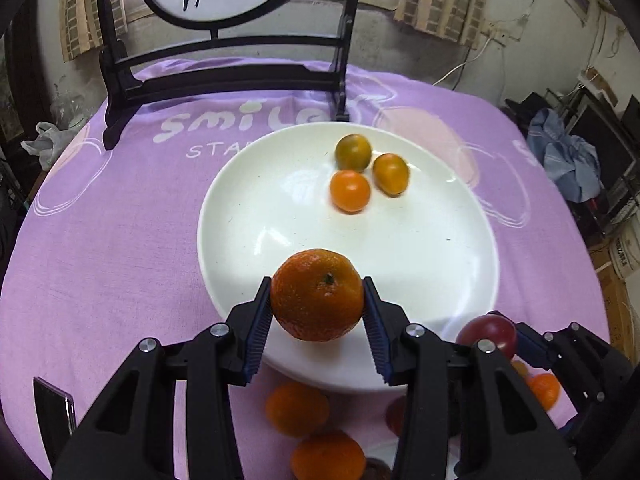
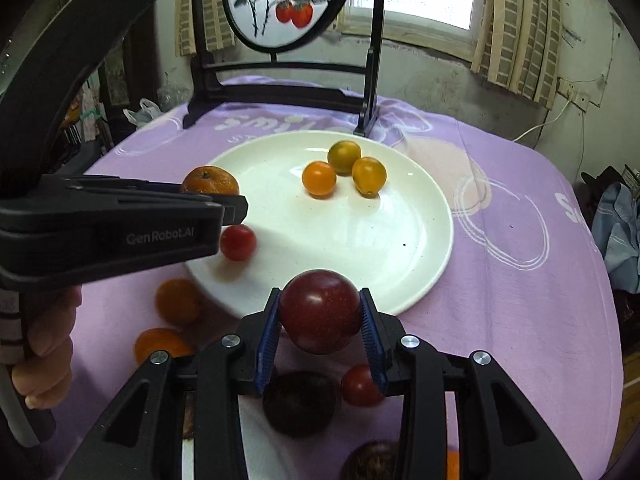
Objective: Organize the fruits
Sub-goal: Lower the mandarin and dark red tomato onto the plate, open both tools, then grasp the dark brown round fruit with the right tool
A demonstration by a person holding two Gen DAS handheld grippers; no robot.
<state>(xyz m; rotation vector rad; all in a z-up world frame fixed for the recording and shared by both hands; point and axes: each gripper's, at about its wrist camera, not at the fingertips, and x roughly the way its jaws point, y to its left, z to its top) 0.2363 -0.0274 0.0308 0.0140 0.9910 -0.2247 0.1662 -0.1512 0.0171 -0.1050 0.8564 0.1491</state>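
Fruit near the bench's front edge sits partly hidden behind both hand-held grippers, one dark piece (image 2: 299, 402) too blurred to identify. The left hand-held gripper (image 1: 318, 312) clamps a dimpled mandarin (image 1: 318, 294) above the plate's (image 1: 420, 280) near rim; the right hand-held gripper (image 2: 320, 326) grips a glossy plum (image 2: 320, 310) there. Three small tomatoes (image 1: 350, 191) cluster toward the plate's far side.

Left gripper (image 1: 318, 300) fingers clamp a mandarin (image 1: 318, 294); right gripper (image 2: 320, 312) fingers clamp a plum (image 2: 320, 310)
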